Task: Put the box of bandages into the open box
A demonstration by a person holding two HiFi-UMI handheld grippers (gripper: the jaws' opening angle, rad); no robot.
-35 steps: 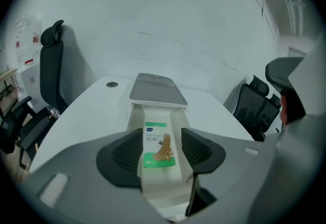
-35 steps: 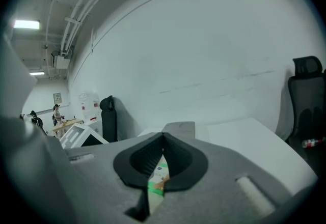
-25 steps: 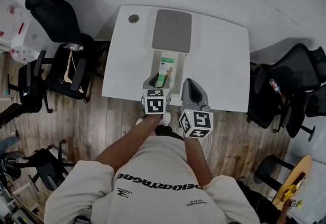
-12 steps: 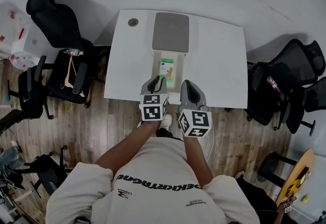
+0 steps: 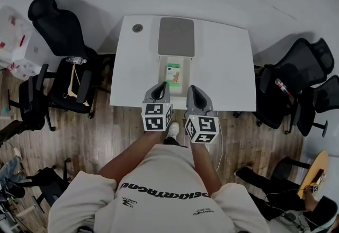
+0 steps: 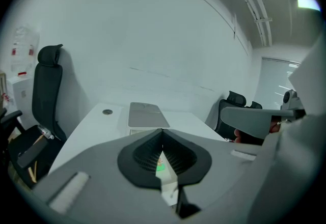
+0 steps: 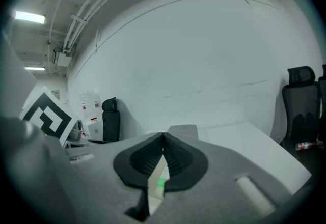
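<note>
My left gripper [image 5: 163, 86] has just pressed together on nothing, my right gripper [image 5: 192, 89] sits pressed together too, and the bandage box [image 5: 173, 71] lies inside the open box [image 5: 161, 74] on the bench [image 5: 228, 68].

Bandage box [image 5: 173, 72]: white with a green band and a tan figure on its face; lies flat inside the open box [image 5: 161, 75]. Open box: white, shallow, near the table's [image 5: 228, 68] front edge, its grey lid [image 5: 176, 37] folded back flat behind it.
</note>
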